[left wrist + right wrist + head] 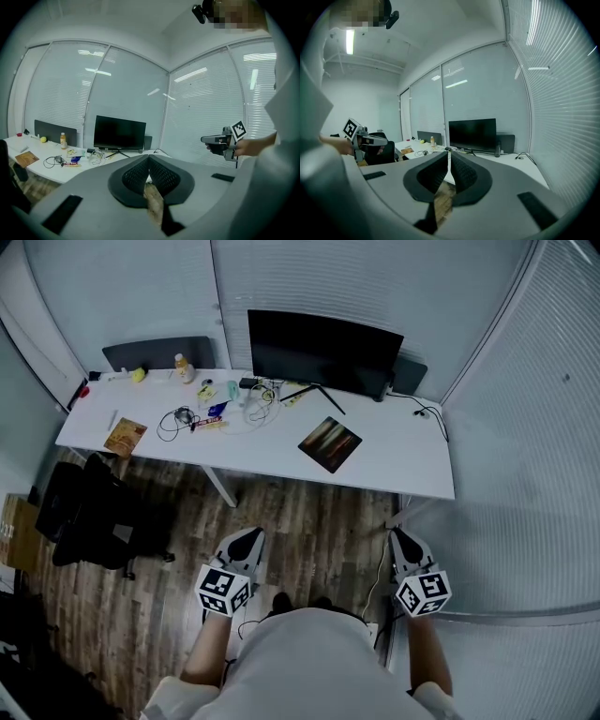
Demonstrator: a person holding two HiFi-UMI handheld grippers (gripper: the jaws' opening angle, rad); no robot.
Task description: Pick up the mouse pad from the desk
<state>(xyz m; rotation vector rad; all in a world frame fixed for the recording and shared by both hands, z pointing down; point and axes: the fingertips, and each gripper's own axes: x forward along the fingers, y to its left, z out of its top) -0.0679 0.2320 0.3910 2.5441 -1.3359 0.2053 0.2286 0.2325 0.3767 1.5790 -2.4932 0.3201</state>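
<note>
Head view alone shows the mouse pad (330, 443) on the desk (412, 470); left tool (251, 533) and right tool (397, 533) clenched.

I see a white desk (403, 465) against blind-covered glass walls (141, 296), a wood-plank floor (309, 521), and a black office chair (94, 521) on the left.

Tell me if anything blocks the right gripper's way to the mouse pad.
Nothing visible does. The mouse pad lies near the front edge of the desk; only bare desktop and floor separate it from the right gripper. The monitor stand sits behind the pad.
</note>
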